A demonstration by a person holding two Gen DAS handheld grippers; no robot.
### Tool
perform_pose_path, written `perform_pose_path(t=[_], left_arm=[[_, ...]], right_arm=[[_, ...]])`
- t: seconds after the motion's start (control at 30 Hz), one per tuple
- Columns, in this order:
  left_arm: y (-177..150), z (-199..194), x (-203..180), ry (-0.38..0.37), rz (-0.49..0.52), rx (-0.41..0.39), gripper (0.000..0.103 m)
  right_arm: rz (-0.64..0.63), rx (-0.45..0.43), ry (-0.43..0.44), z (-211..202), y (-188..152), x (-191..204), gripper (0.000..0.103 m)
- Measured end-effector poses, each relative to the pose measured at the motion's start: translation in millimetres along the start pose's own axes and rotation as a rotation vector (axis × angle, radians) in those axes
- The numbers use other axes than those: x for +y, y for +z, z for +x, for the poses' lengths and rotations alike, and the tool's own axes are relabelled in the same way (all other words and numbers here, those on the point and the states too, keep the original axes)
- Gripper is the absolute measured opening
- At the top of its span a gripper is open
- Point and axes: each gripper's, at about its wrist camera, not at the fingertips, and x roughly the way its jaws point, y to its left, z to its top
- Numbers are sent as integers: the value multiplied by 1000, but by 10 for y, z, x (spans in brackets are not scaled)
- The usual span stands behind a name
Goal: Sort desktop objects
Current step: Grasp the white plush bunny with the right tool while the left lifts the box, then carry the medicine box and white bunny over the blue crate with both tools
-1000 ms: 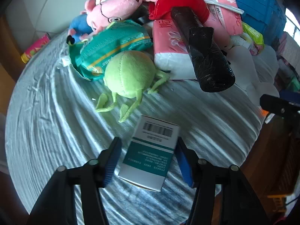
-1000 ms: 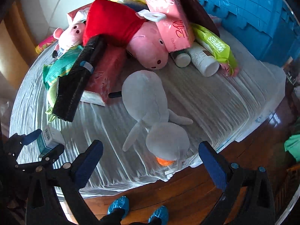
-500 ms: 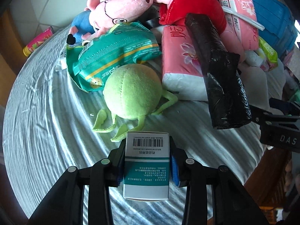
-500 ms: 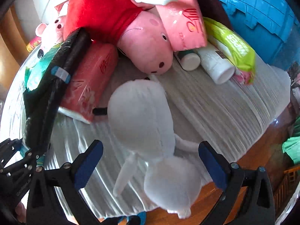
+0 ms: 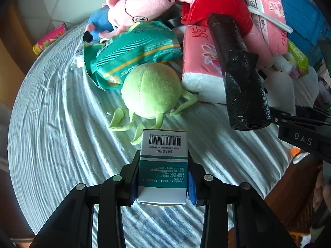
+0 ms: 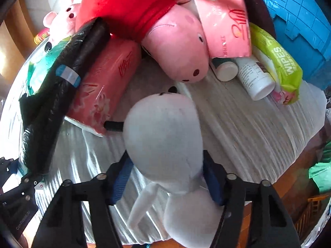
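- Left tool [image 5: 162, 183]: since a second ago its blue pads have closed flat on both sides of the white-and-teal cardboard medicine box [image 5: 163, 165], at 6 o'clock of the round green plush ball [image 5: 150, 91].
- Right tool [image 6: 167, 178]: wide apart a second ago, now pinching the pale grey soft plush toy [image 6: 163, 136] at its narrow part.
- Meaning: both items appear secured for carrying off the grey-clothed desk [image 5: 51, 124]; the heap at 12 o'clock remains unsorted.
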Motion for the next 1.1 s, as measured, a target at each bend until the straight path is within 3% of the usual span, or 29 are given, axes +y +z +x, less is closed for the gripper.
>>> perform_pose_path(t=[0.2, 0.73, 1.0, 1.1], left_arm=[[29, -347, 42, 21, -3, -70, 36], [357, -1396, 434, 53, -51, -291, 36], [558, -1792, 593, 16, -45, -384, 36], [660, -1887, 551, 10, -36, -414, 36]], right_arm=[[10, -21, 29, -196, -43, 45, 57], [-58, -252, 93, -1411, 345, 451, 57], [-97, -342, 66, -2042, 463, 723, 57], [-100, -363, 68, -2143, 554, 611, 57]])
